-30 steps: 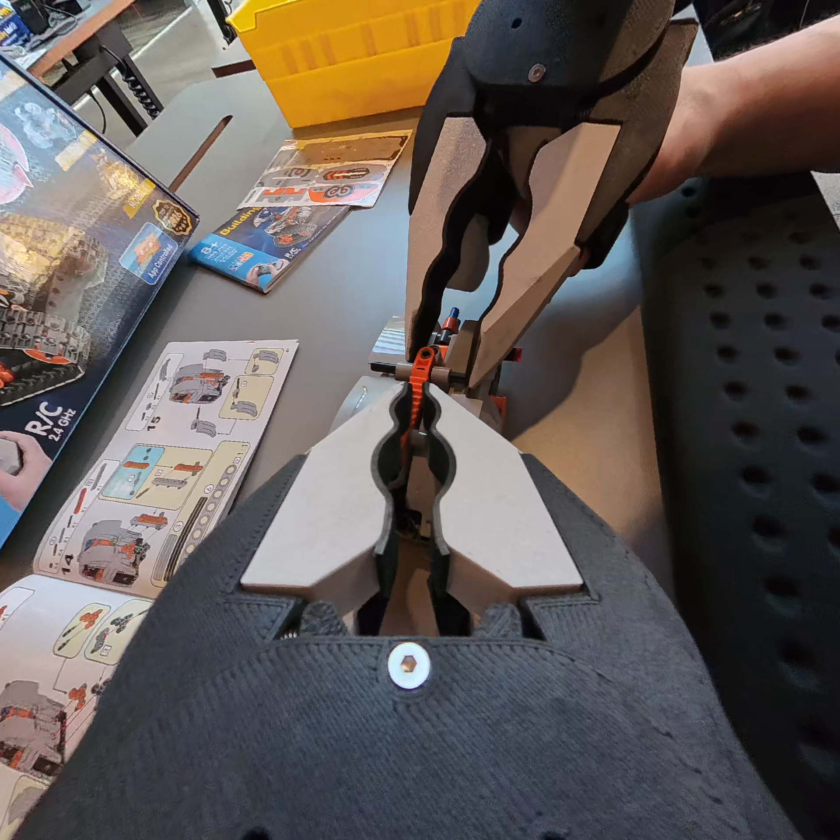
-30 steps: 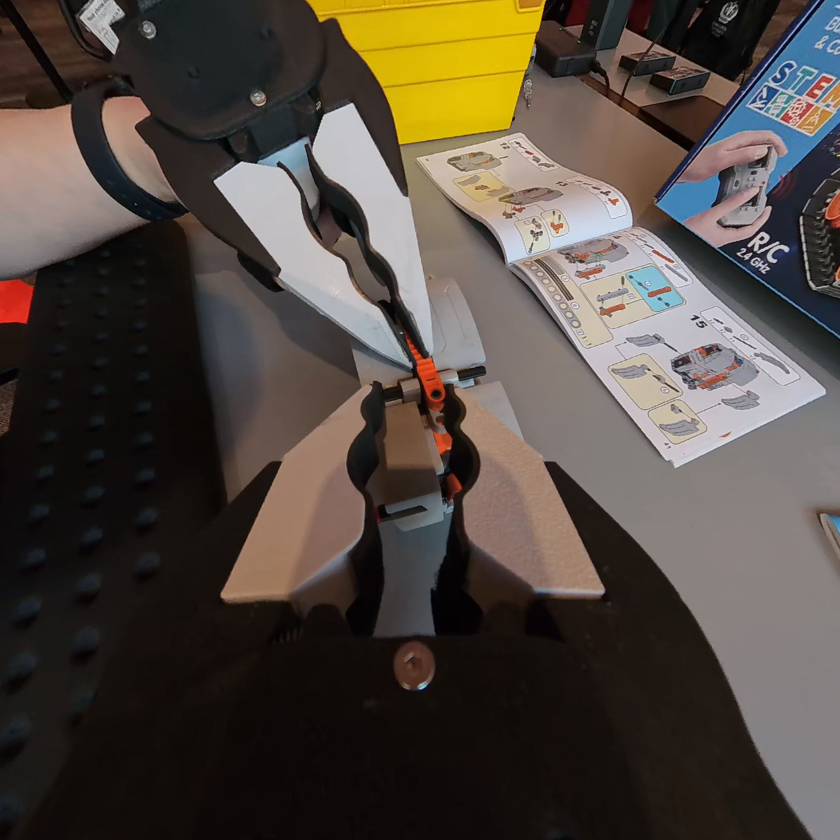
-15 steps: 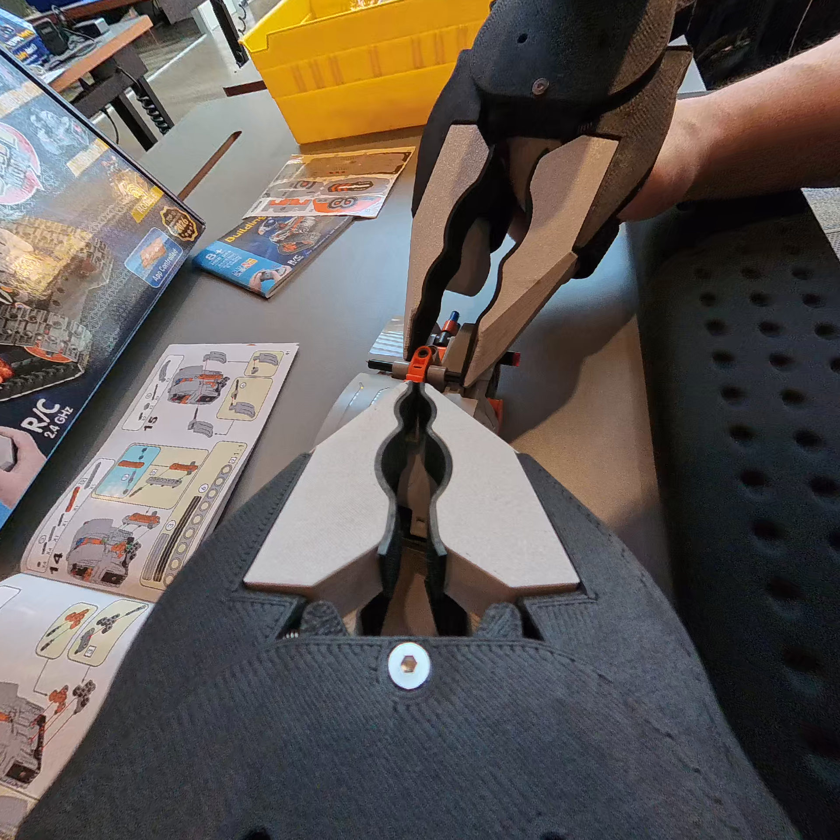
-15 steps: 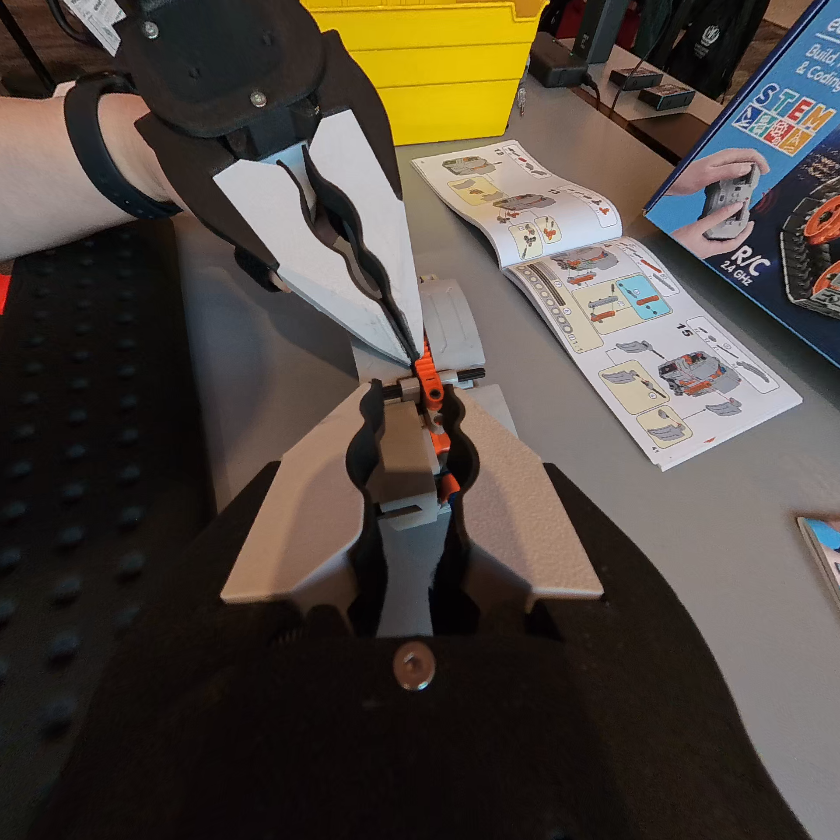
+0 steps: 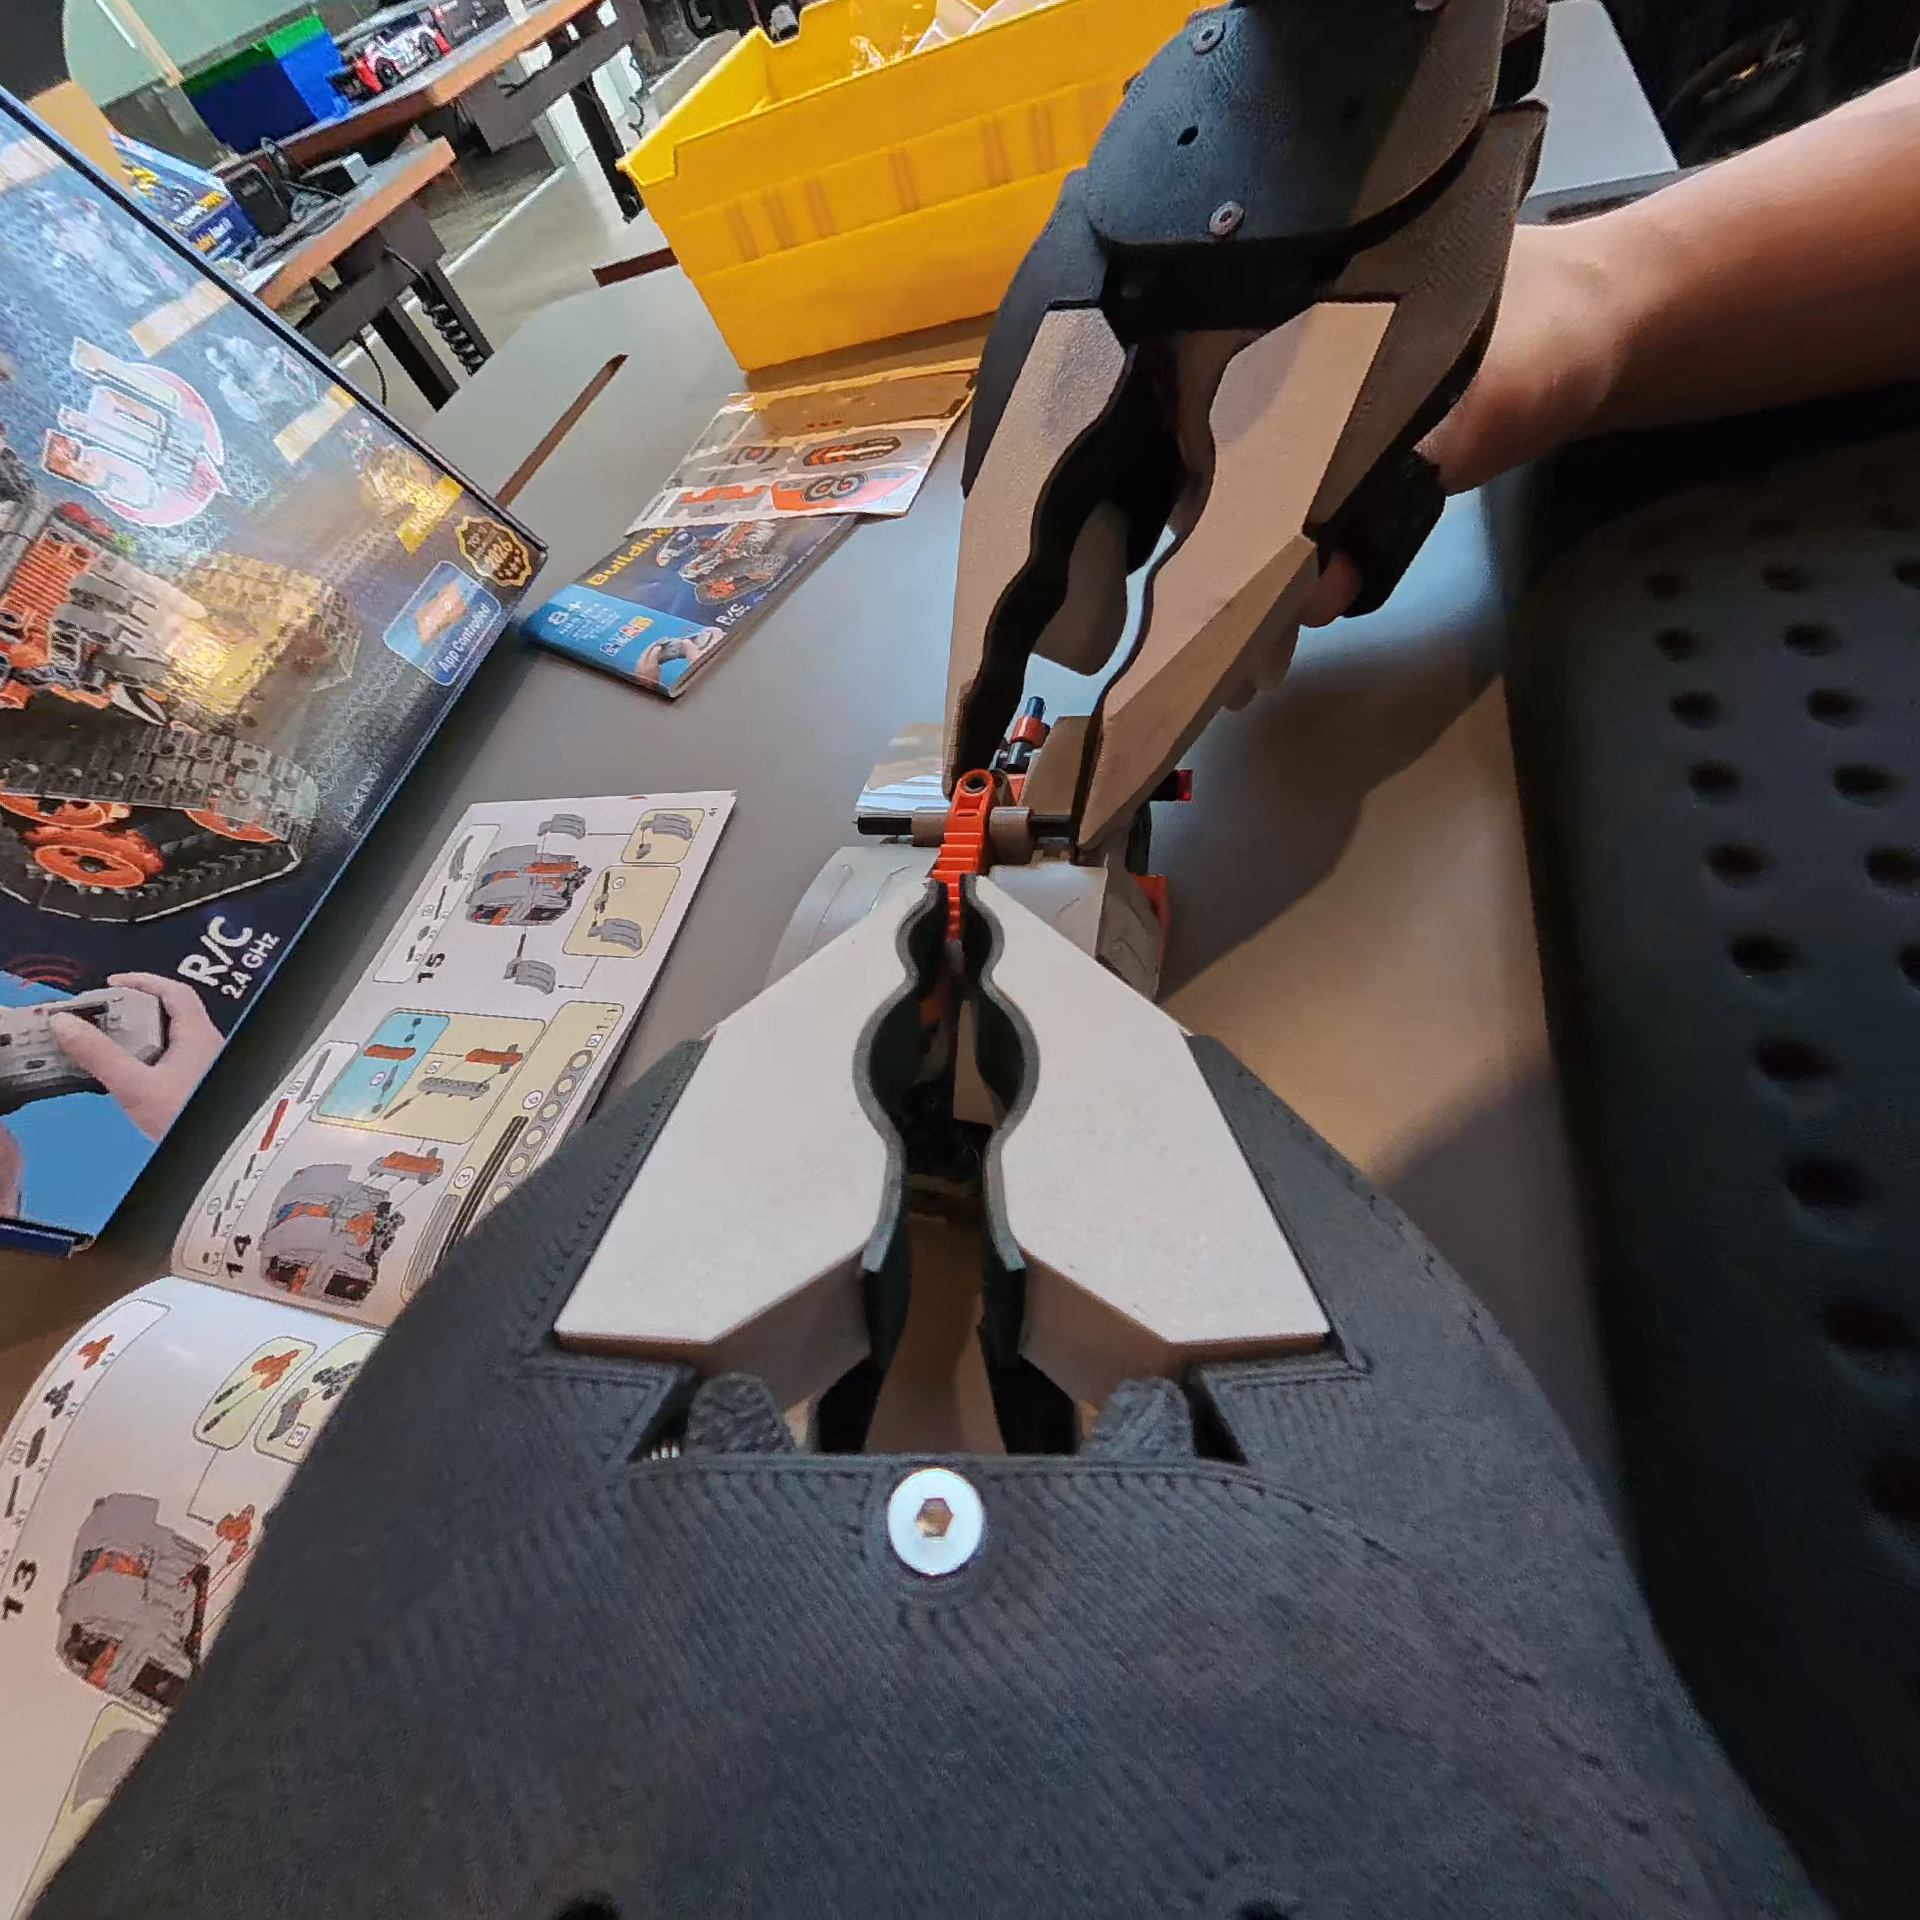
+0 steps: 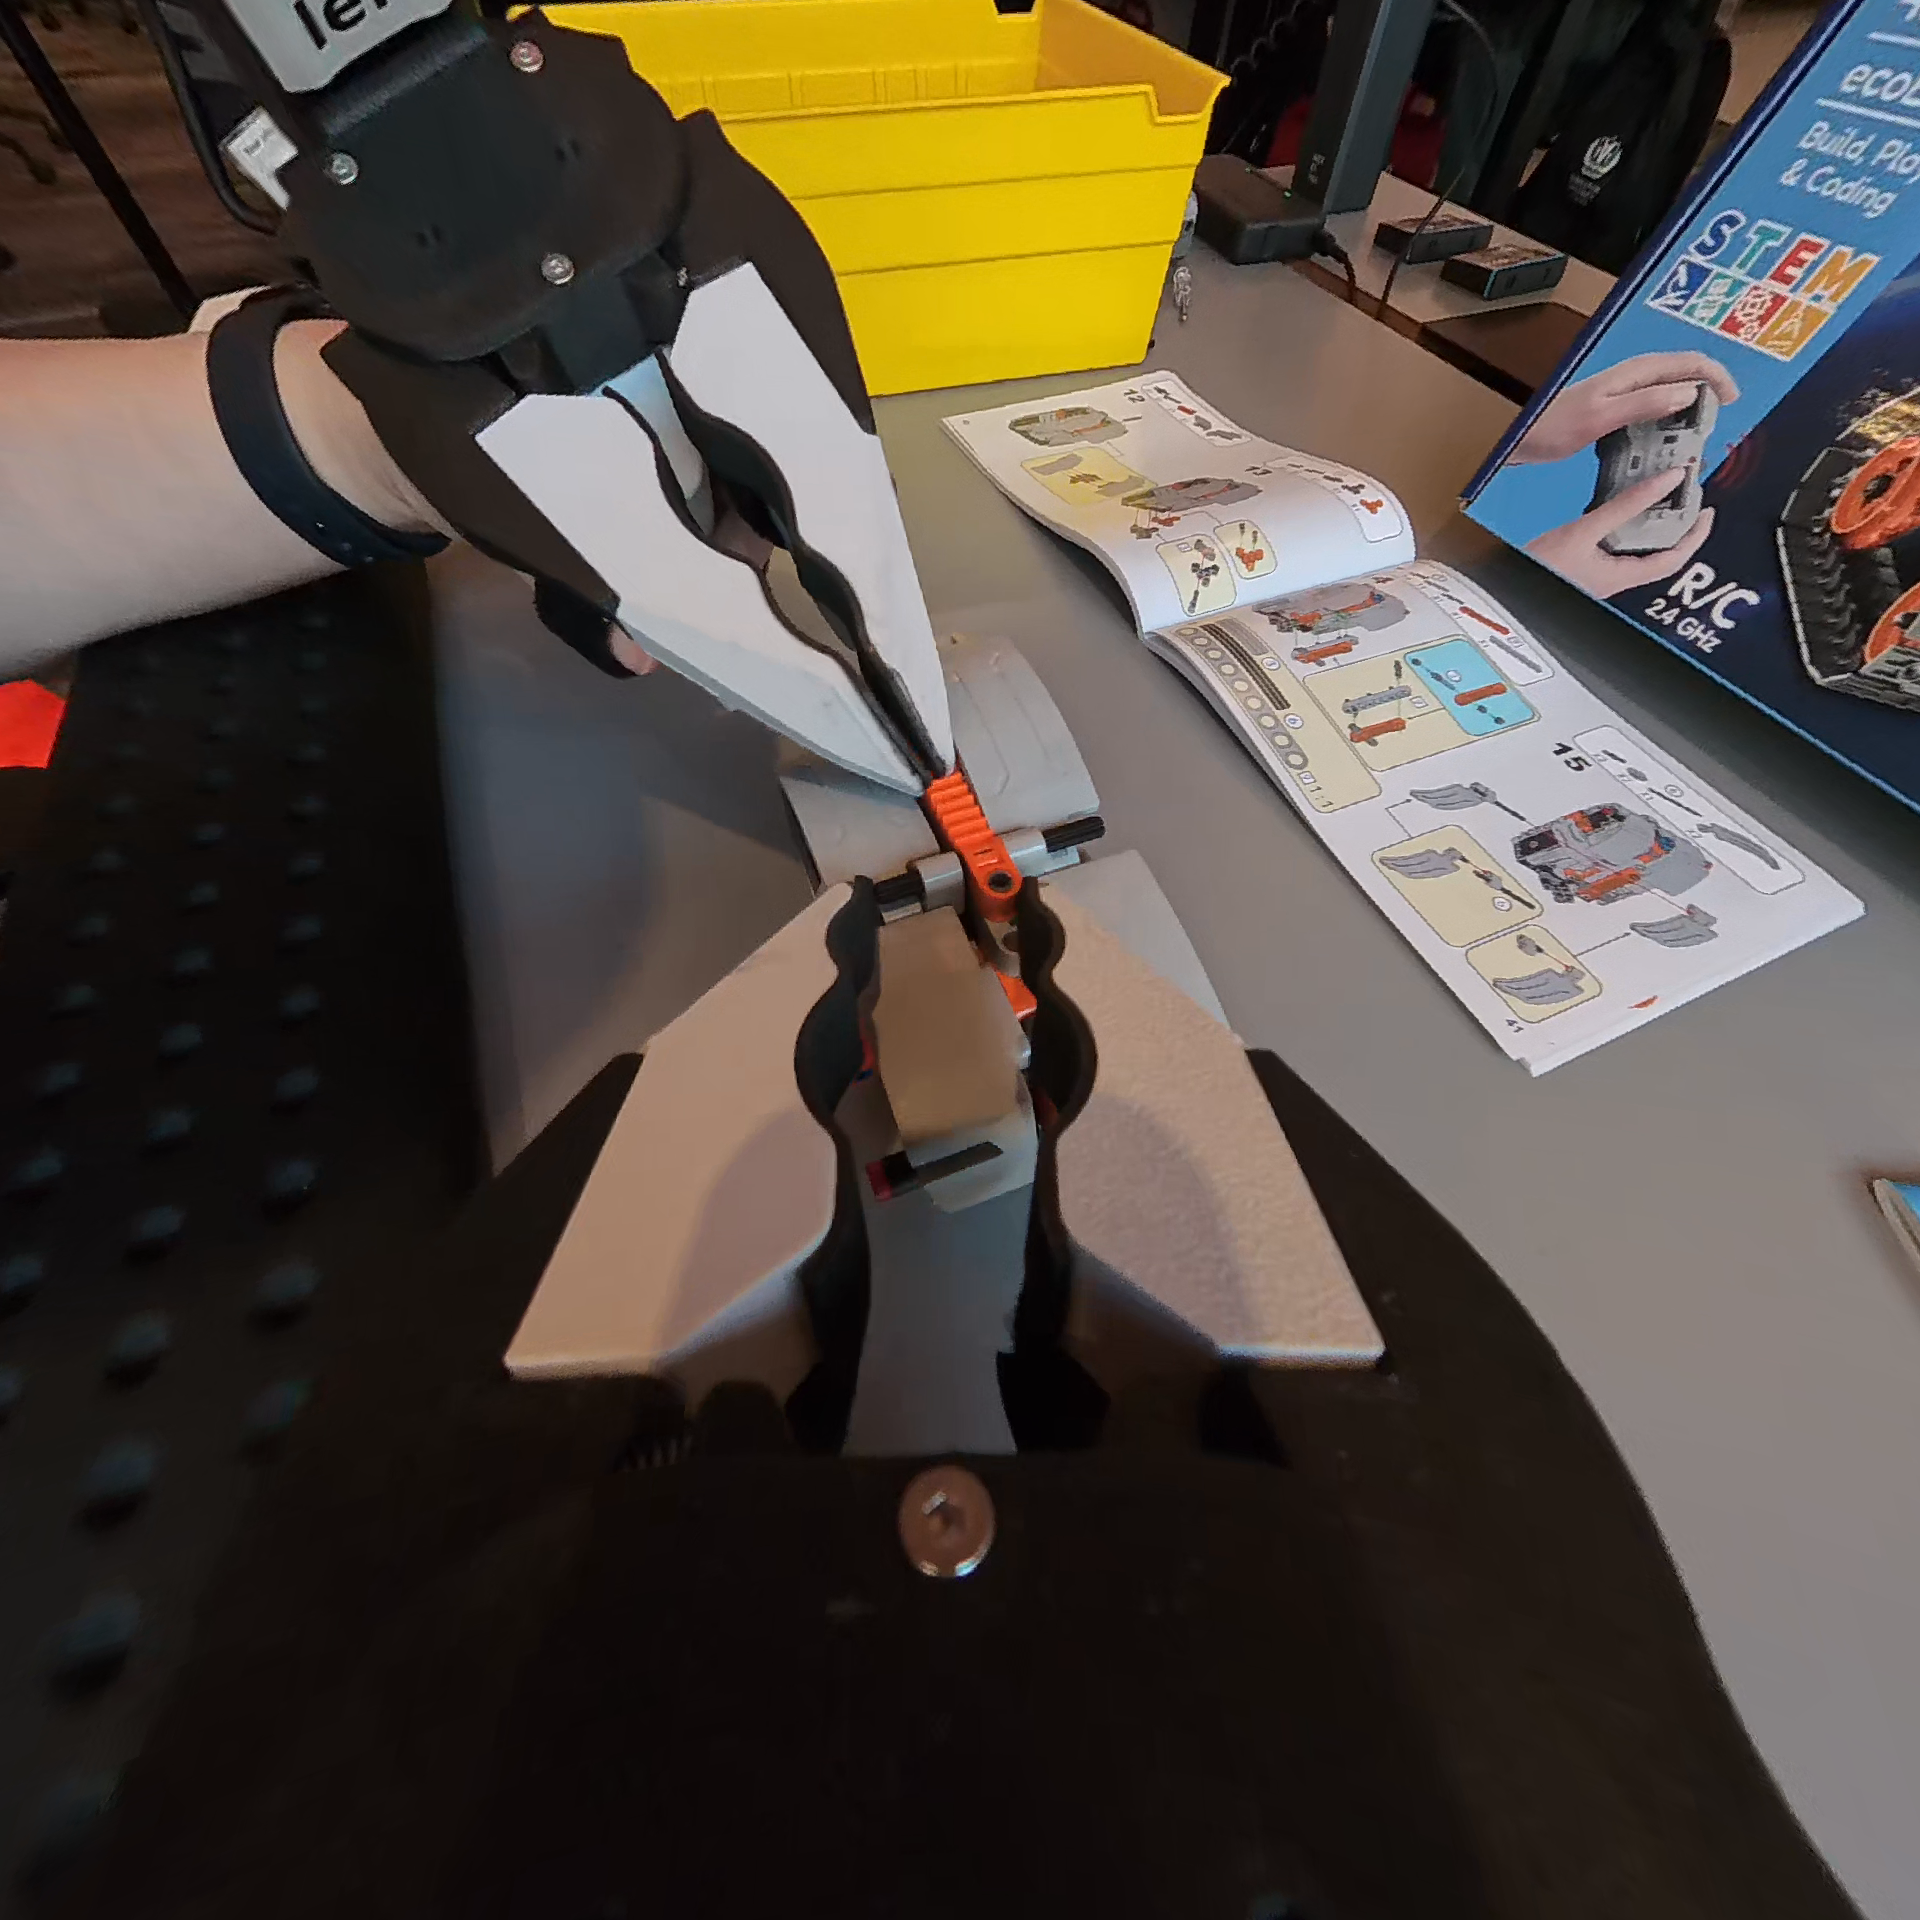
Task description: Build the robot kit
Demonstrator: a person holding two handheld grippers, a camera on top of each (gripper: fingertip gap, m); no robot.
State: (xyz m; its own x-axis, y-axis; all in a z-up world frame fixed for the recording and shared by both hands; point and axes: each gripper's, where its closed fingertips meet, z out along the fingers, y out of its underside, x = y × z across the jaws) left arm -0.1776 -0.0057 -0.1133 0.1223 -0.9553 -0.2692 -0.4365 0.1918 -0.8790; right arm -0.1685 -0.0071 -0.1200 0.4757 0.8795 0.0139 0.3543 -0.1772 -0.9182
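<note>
Left wrist view — left claw pinches ridged orange beam on grey model.

Grey table seen as the work surface, a slot cut into its far left part. Wood-topped desks on dark legs observed beyond it, over a pale glossy floor. Daylight reflected there. Another desk noted at the right, cluttered with small dark devices.

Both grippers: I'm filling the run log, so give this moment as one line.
left gripper: shut on orange toothed piece | right gripper: shut on grey block model | table: open instruction booklet
</note>
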